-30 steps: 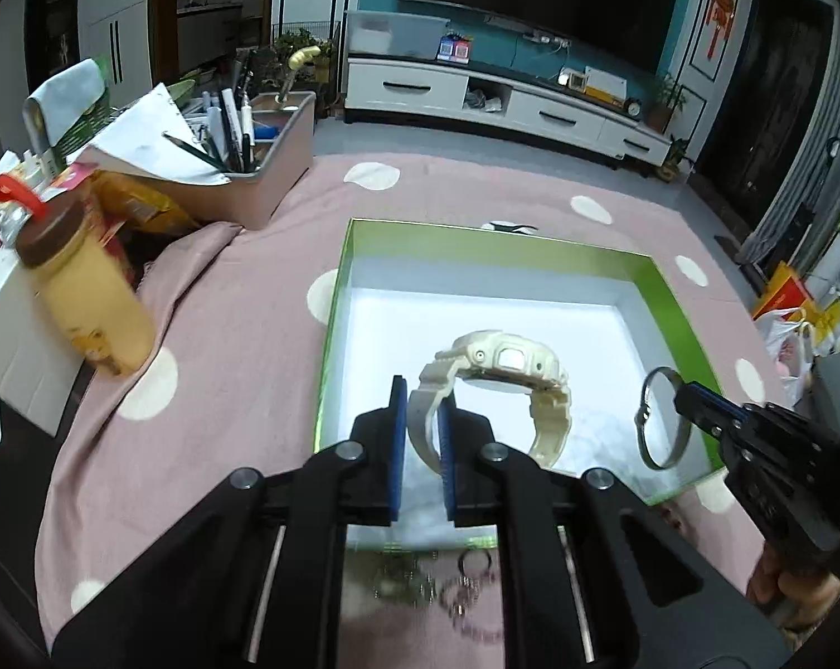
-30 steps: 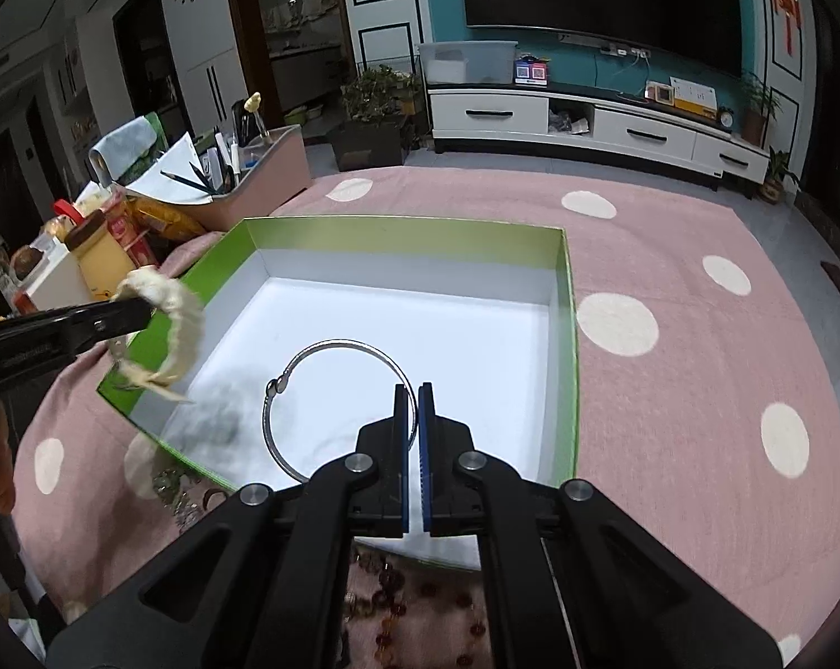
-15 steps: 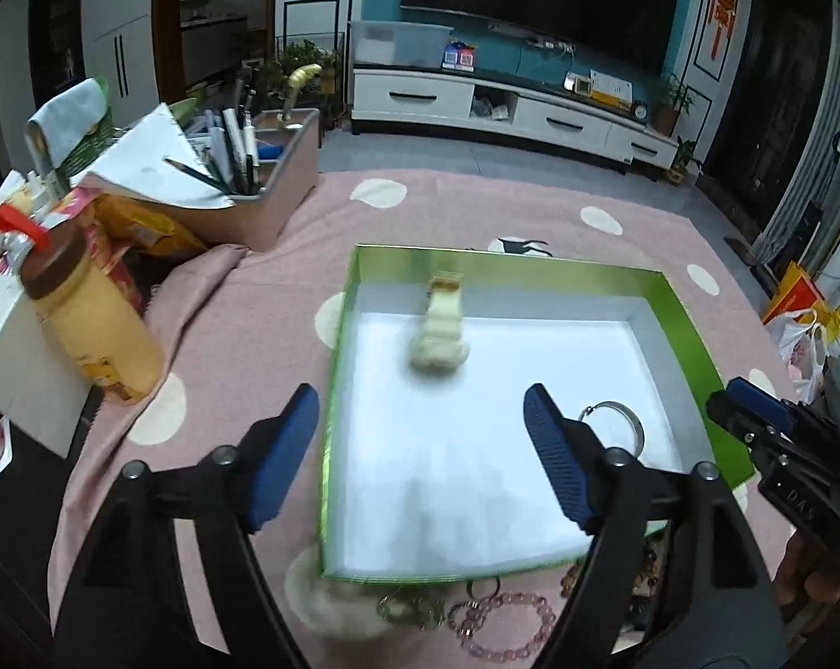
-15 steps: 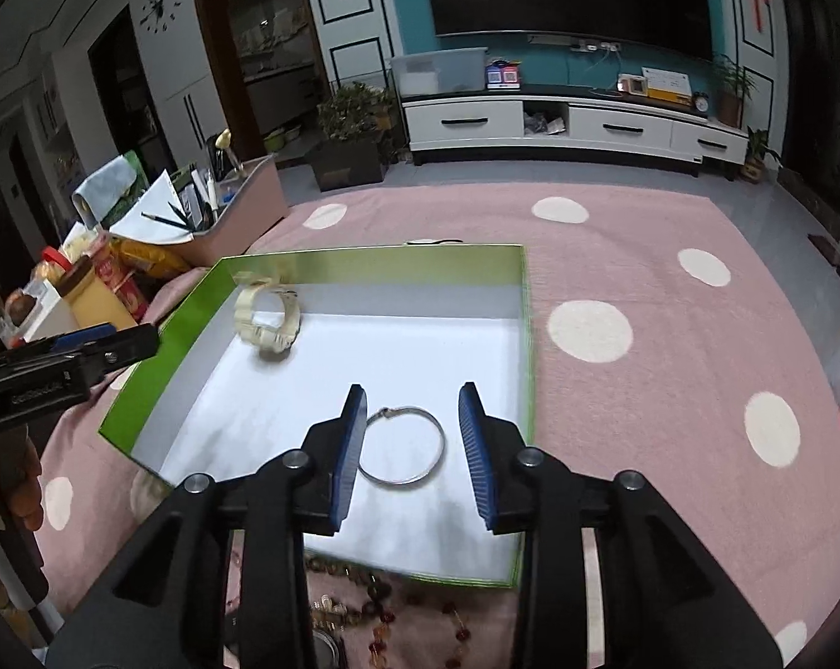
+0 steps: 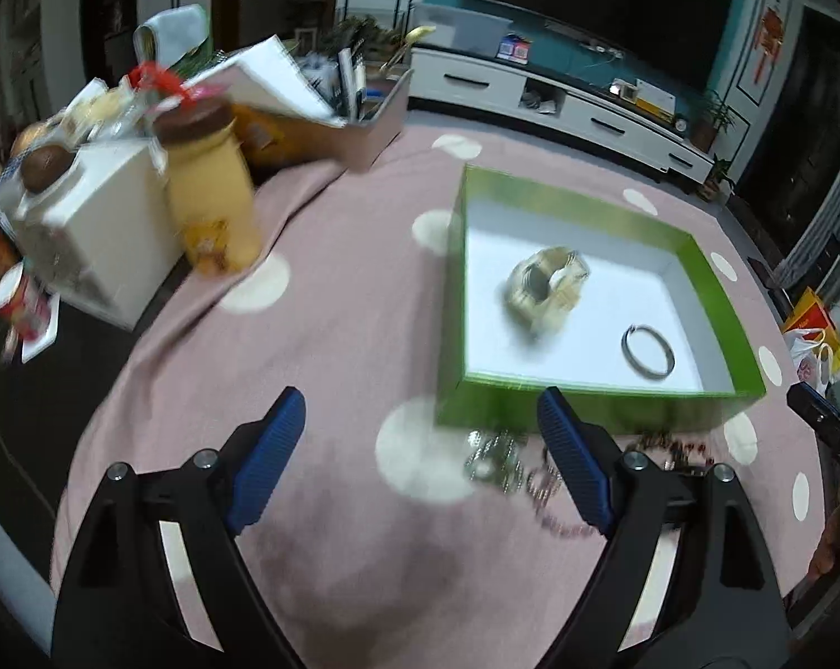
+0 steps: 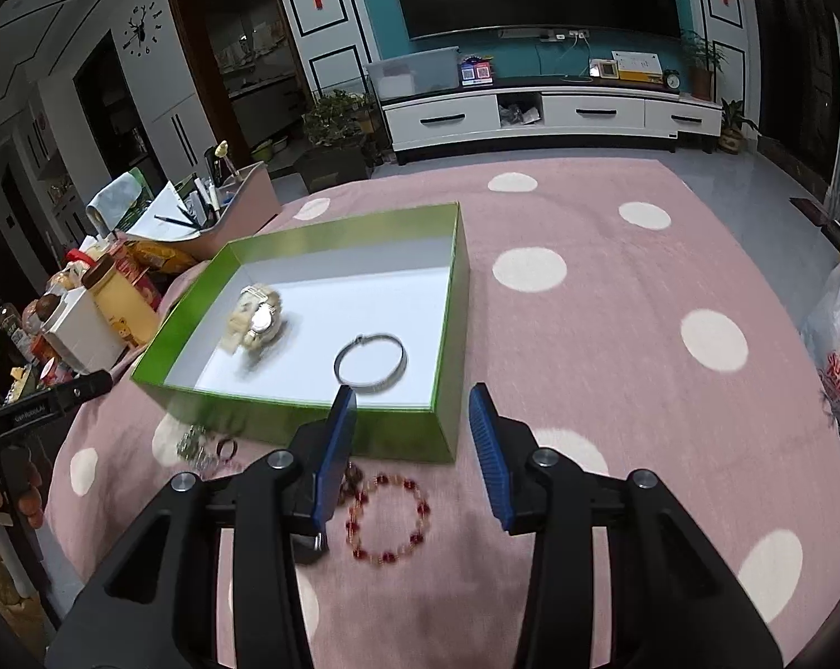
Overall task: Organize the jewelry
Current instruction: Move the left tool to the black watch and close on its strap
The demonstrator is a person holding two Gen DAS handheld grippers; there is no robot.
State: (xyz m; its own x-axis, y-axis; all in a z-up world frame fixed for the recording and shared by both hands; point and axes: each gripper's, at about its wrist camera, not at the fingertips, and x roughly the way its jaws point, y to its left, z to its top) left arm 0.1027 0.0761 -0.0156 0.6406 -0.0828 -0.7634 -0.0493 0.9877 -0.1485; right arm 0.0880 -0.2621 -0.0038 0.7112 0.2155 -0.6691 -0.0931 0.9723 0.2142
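Red-beaded bracelet (image 6: 389,518): loose before green box (image 6: 364,423), directly beneath right gripper (image 6: 414,449), jaws apart; left gripper (image 5: 420,460) likewise apart, farther off.

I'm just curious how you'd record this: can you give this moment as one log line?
left hand-held gripper: open | right hand-held gripper: open | watch, bangle: in green box | beaded bracelet: on cloth
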